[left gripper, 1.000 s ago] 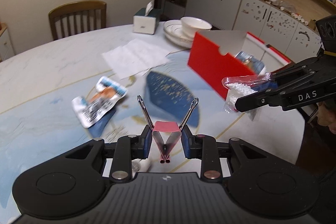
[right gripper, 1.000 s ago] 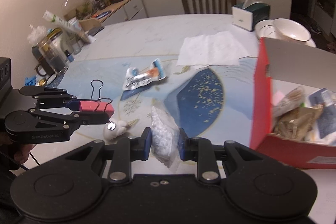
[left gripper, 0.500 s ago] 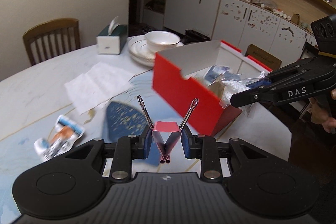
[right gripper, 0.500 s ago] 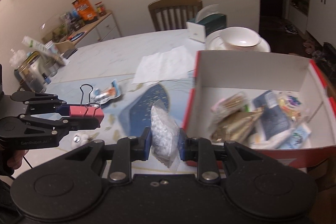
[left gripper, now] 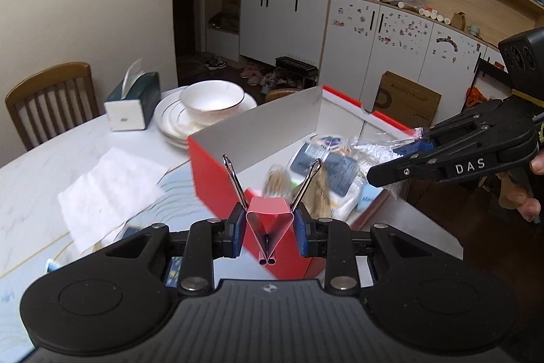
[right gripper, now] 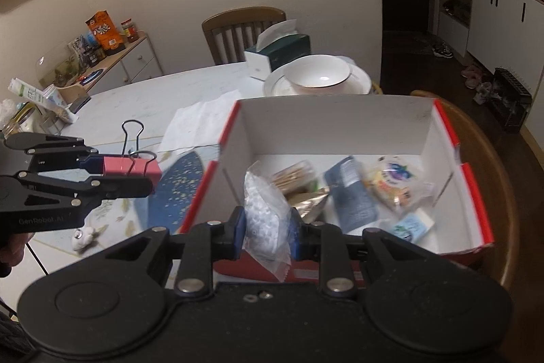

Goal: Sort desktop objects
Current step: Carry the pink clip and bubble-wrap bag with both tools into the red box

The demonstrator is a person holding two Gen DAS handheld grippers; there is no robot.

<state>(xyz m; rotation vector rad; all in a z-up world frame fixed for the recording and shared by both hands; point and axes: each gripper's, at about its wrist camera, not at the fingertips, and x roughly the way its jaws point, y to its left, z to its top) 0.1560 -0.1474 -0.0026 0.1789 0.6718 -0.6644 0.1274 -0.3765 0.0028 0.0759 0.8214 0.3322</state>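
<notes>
Both claws have swung across the desk to the red box (right gripper: 340,131) at its far edge; the crumpled wrapper has dropped out of view. The left claw (left gripper: 270,223) is clamped on the pink binder clip (left gripper: 268,220), held over the box's near wall. The right claw (right gripper: 267,223) grips the clear bead bag (right gripper: 265,216) above the snacks inside

- Soft indoor light, dimmer in the right wrist view.
- Red box (left gripper: 217,182) edges and contents smear with motion blur.
- Beyond the box, walls and cabinets bow toward dark fisheye corners.
</notes>
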